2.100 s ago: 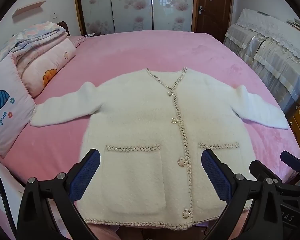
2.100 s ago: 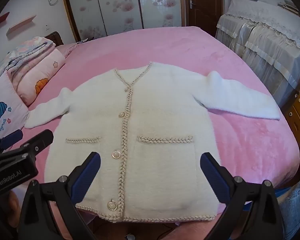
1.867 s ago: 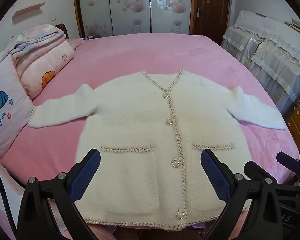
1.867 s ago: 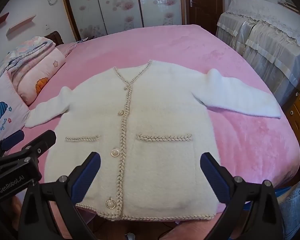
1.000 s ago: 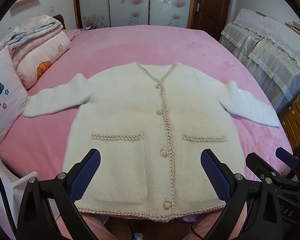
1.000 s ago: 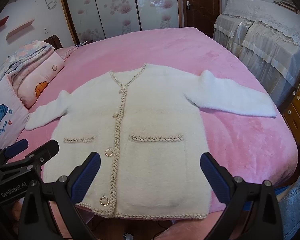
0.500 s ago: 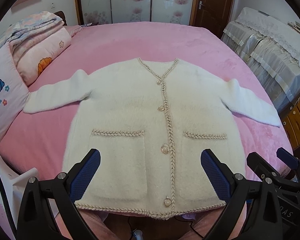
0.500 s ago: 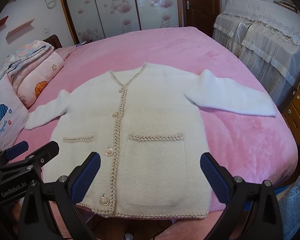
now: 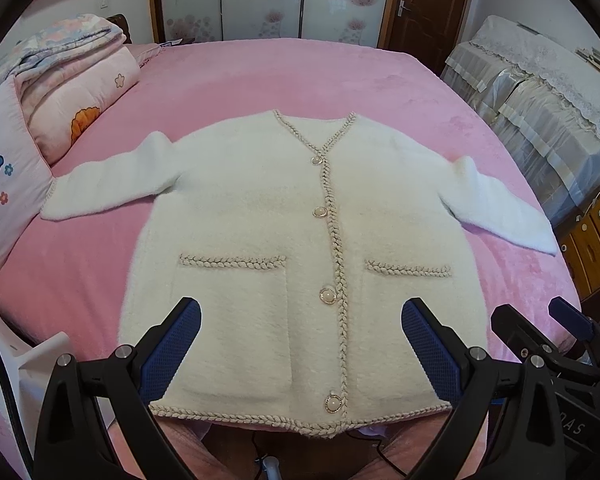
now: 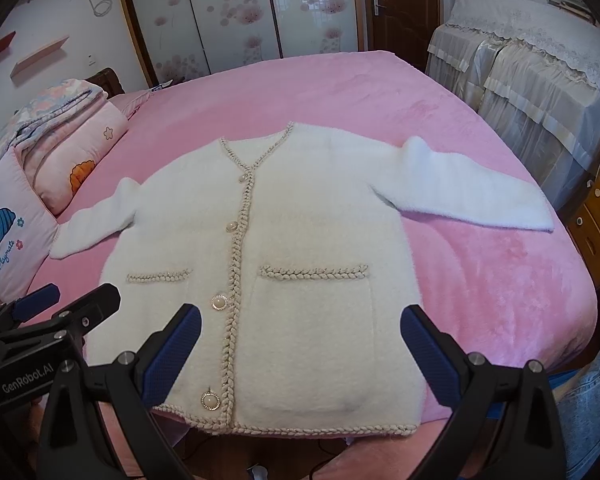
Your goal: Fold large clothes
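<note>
So far nothing of the folding looks done. The cardigan (image 9: 284, 232) lies flat and face up on the pink bed (image 9: 300, 76), buttoned down the front, both sleeves stretched out to the sides, hem toward the person; no fold or crease shows in it. All the folding is left: sleeves in, sides over, hem up to the collar, by my reckoning.

Both tools hang above the hem end, touching nothing. The left tool (image 9: 300, 338) has its fingers spread wide with the lower front of the cardigan showing between them, the third button (image 9: 327, 295) just ahead of the gap. The right tool (image 10: 300, 338) is spread just as wide, with the garment's right-hand pocket (image 10: 314, 312) ahead of it.

The left wrist view shows the sleeve (image 9: 108, 184) ahead and to that tool's left ending near a printed pillow (image 9: 4, 200), and the whole braided hem (image 9: 300, 424) hanging past the bed edge. The right wrist view shows more plainly the far sleeve (image 10: 472, 196) lying well out toward the bed's right side, a denim-clad leg (image 10: 592, 400) low beside that tool, and the left tool's body coming in from its left.
</note>
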`<state>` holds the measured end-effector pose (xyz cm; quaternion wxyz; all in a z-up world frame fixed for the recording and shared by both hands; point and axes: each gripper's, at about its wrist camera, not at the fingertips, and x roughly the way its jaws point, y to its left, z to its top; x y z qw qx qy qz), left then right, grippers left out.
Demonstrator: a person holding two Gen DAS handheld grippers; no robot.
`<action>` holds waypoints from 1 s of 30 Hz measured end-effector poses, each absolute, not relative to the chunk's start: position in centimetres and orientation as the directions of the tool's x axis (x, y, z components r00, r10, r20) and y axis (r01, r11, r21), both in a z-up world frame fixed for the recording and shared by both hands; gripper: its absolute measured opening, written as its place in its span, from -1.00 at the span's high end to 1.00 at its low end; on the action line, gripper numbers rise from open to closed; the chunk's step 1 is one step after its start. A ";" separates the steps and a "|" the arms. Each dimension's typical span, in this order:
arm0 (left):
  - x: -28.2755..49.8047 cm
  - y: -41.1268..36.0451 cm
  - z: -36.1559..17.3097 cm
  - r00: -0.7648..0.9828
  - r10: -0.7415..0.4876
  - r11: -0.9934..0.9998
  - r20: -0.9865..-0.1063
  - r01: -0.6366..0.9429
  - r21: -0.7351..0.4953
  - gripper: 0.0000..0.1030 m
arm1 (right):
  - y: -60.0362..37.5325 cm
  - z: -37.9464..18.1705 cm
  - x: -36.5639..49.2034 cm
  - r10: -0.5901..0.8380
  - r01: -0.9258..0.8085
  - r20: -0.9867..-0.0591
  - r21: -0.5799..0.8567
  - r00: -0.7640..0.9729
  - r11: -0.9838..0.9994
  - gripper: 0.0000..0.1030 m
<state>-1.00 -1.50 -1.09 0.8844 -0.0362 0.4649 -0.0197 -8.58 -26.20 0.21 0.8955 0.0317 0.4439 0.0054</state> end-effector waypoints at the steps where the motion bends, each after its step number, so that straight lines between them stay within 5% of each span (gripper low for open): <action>1: -1.0 -1.4 -1.1 0.567 -0.070 0.996 -0.821 0.001 -0.085 -0.93 | -26.2 0.2 -8.6 0.036 0.019 -0.795 0.061 0.606 0.998 -0.95; 30: -1.4 -1.6 -0.1 0.588 -0.051 0.998 -0.807 -0.006 -0.068 -0.94 | -25.6 0.8 -8.6 0.035 0.013 -0.790 0.054 0.612 0.998 -0.95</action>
